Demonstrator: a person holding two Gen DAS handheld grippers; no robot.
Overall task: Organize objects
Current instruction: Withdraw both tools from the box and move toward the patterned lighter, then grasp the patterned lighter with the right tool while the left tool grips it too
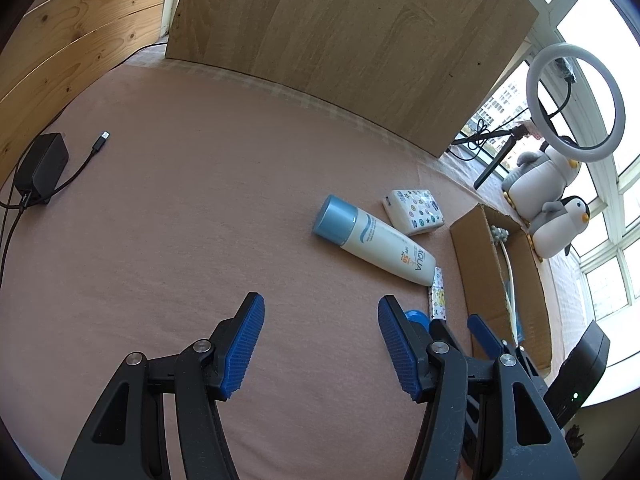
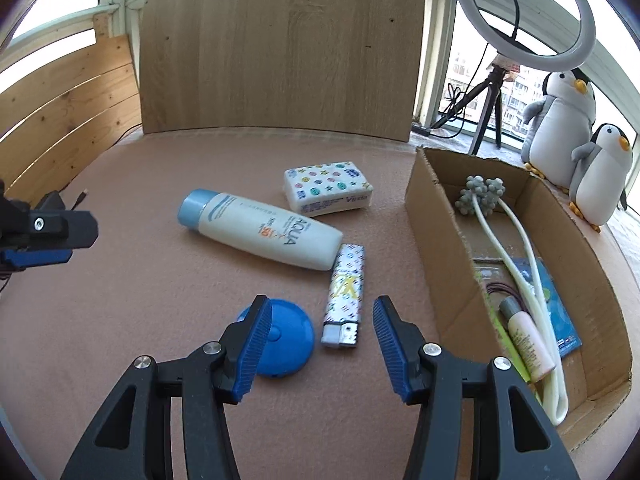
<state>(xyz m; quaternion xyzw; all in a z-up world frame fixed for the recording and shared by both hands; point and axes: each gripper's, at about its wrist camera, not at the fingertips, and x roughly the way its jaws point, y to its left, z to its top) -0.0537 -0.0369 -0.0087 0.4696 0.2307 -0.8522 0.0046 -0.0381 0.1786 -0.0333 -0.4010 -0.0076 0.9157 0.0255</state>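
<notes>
Nearest the lens, my right gripper (image 2: 316,344) hung with its jaws spread wide and nothing between them, low over the pink table cover (image 2: 140,300). Just ahead of the pads lay the lighter (image 2: 345,296), flat, its metal cap end towards me and its long axis running away from me. I judged it light, rigid and rather slick in its printed wrap; a hold across the narrow middle of the body looked the safest. Beside it to the left, partly behind the left pad, sat the blue round disc (image 2: 286,340), low and hard, which would probably need a pinch across its rim.

Farther on, the sunscreen bottle (image 2: 260,234) lay on its side, its foot nearly touching the lighter's far end. I judged it the heaviest piece, smooth and liable to roll; the flatter waist below the blue cap seemed the best place to take it. Beyond that lay the tissue pack (image 2: 328,192), soft and yielding.

To the right stood the cardboard box (image 2: 444,232), already holding a small tube and white cords.

My left gripper (image 1: 320,344) was likewise spread and empty, over bare cloth.
</notes>
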